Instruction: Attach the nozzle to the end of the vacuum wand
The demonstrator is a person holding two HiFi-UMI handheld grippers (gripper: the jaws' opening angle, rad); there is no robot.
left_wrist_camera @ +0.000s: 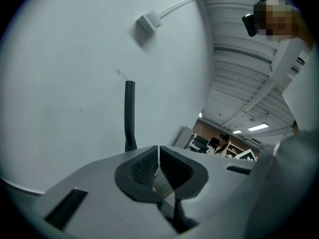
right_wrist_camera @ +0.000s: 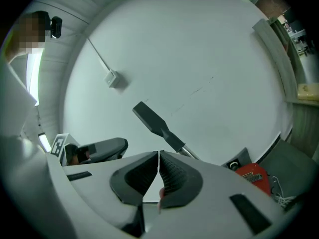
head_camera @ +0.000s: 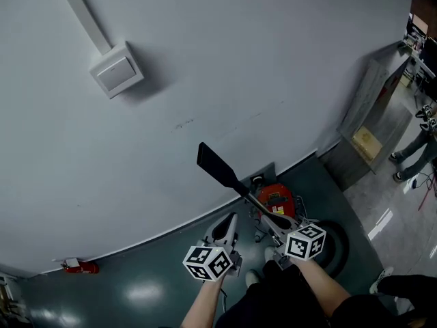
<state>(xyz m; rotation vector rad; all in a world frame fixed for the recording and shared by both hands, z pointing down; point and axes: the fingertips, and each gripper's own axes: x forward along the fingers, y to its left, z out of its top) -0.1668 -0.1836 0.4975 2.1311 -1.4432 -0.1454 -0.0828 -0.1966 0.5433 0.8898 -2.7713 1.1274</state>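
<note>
While the flat black crevice nozzle (head_camera: 216, 165) sits on the upper end of the silver vacuum wand (right_wrist_camera: 187, 151), the pair slants up from the red vacuum body (head_camera: 276, 198) at lower centre of the head view, against the pale grey wall (head_camera: 239, 60). The left tool (left_wrist_camera: 158, 151), at lower centre-left, has its jaws pressed together on nothing, and the nozzle stands apart beyond it. The right tool (right_wrist_camera: 159, 156), near the wand's lower part, is likewise pressed together and empty. At the right edge, a grey open cabinet (head_camera: 362, 94) holds a flat tan thing (head_camera: 367, 140).
</note>
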